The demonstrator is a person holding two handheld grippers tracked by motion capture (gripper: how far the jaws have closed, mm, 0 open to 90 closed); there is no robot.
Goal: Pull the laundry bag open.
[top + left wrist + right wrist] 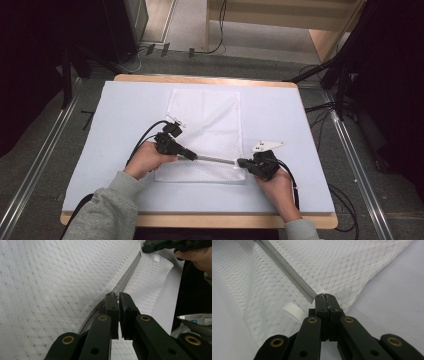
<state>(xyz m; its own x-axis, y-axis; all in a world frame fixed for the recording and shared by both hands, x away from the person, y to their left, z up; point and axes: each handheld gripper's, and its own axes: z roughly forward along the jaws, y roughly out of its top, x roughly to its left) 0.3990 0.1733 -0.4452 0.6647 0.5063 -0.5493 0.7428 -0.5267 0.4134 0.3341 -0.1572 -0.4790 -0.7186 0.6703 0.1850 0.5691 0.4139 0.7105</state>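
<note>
The white mesh zipper bag (205,135) lies flat near the middle of the worktop (280,115), its short edges running toward and away from the person. A grey zipper (215,159) crosses the bag close to its near edge, pulled taut in a straight line between the two tongs. In the right gripper view a white ribbed screw cap (293,312) shows at the bag's near edge just beside the zipper's end; whether it sits inside the mesh or beside it, I cannot tell.

The left tongs (117,296) are pinched almost fully together on the zipper (125,282) at its left stretch, probably on the slider, with something small and brassy just visible between the tips. The right tongs (325,297) are clamped tight on the bag's corner where the zipper (287,267) ends, holding the cloth down and stretched. The right hand (275,187) sits near the worktop's front edge, the left hand (147,157) over the bag's left side.

The step in hand looks like working the zipper: one end anchored, the other gripped to travel. Whether the bag is being opened or shut cannot be read from here. The next move likely calls for the left tongs to draw steadily along the zipper line while the right keeps its firm hold, so the mesh stays taut and does not bunch.
</note>
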